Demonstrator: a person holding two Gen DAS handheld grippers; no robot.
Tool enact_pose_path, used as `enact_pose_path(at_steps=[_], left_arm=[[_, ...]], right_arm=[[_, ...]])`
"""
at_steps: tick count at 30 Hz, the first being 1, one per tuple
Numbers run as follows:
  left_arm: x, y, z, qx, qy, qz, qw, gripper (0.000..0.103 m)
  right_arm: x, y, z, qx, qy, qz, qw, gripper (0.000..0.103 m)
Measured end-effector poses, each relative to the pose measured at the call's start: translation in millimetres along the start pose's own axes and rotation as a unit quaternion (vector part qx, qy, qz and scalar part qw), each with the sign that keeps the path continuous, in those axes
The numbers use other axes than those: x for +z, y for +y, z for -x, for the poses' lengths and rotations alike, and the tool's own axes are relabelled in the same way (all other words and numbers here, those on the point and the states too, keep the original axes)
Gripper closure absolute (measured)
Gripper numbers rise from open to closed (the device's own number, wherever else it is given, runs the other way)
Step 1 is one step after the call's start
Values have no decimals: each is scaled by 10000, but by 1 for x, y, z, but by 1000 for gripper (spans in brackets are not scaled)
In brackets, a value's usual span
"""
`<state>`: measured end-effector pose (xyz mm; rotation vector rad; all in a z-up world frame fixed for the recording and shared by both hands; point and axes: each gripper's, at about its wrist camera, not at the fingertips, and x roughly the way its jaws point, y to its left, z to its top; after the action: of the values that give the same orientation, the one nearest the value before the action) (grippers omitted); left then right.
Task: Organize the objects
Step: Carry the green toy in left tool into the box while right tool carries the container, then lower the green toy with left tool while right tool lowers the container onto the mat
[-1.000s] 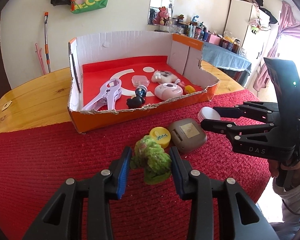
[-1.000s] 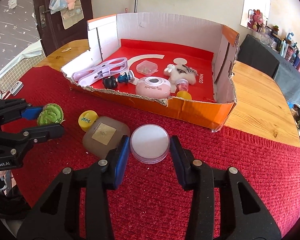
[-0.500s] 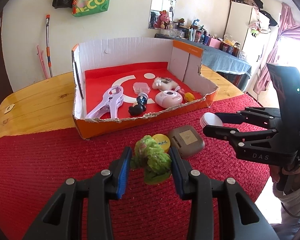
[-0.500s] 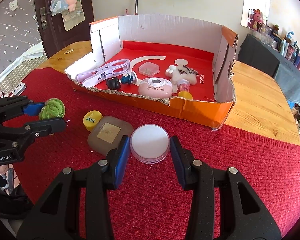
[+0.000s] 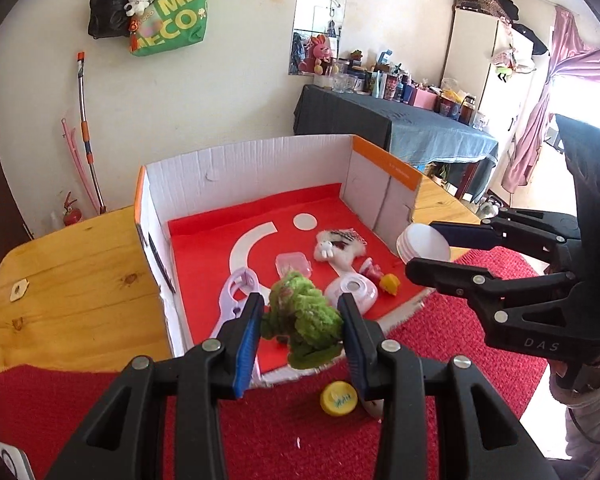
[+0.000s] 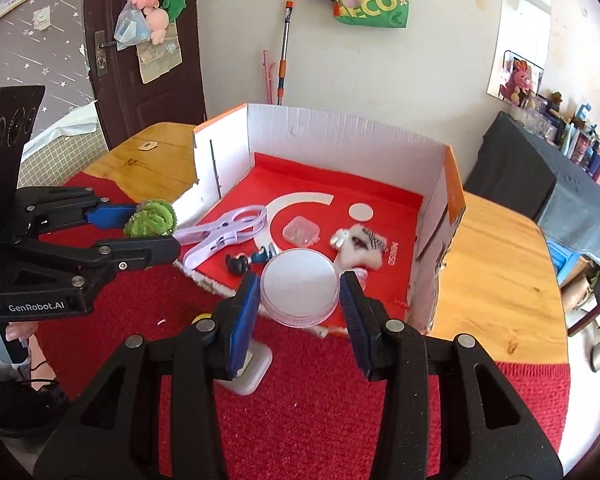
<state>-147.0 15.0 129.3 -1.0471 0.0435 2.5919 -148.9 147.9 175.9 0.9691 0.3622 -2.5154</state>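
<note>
Between left tongs (image 5: pixel 300 334), green fuzzy toy (image 5: pixel 302 326) clamped, airborne over box (image 5: pixel 260 160) near edge. Right tongs (image 6: pixel 299 308) gripping round white container (image 6: pixel 299 282), likewise front wall, probably clear. Drop zone ahead, below: red floor.

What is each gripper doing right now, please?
Left gripper: shut on the fuzzy green toy, raised off the table.
Right gripper: shut on the round white-lidded container, also raised.
</note>
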Motion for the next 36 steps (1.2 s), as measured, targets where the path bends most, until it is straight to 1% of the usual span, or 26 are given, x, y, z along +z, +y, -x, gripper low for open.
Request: enact_pose_path(at_steps=[3, 6, 8, 11, 14, 18, 21, 25, 29, 36], left_arm=[[27, 13, -26, 24, 268, 92, 9996, 63], [45, 22, -52, 121, 530, 122, 9984, 63], [55, 26, -71, 277, 717, 92, 9970, 63], [62, 27, -94, 529, 922, -81, 9943, 63], [64, 32, -117, 660, 1168, -93, 9909, 63], [61, 40, -139, 830, 1391, -139, 9867, 63], [60, 44, -153, 806, 1561, -85, 9844, 63], [61, 44, -164, 879, 1644, -121, 9824, 63], [63, 49, -174, 848, 1754, 24, 9808, 63], [65, 52, -184, 1020, 1870, 43, 9770, 63]], right_arm=[[23, -7, -19, -20, 121, 9, 9999, 63], [41, -17, -46, -189, 348, 15, 9992, 63], [50, -24, -66, -323, 512, 13, 9982, 63], [60, -33, -93, -452, 763, 16, 9961, 63], [67, -42, -116, -542, 1000, -3, 9935, 63], [69, -52, -140, -646, 1251, -63, 9900, 63], [72, -57, -154, -751, 1402, -80, 9872, 63], [75, -64, -172, -733, 1595, -231, 9842, 63], [75, -69, -185, -803, 1741, -317, 9809, 63], [77, -78, -199, -909, 1940, -436, 9758, 63]])
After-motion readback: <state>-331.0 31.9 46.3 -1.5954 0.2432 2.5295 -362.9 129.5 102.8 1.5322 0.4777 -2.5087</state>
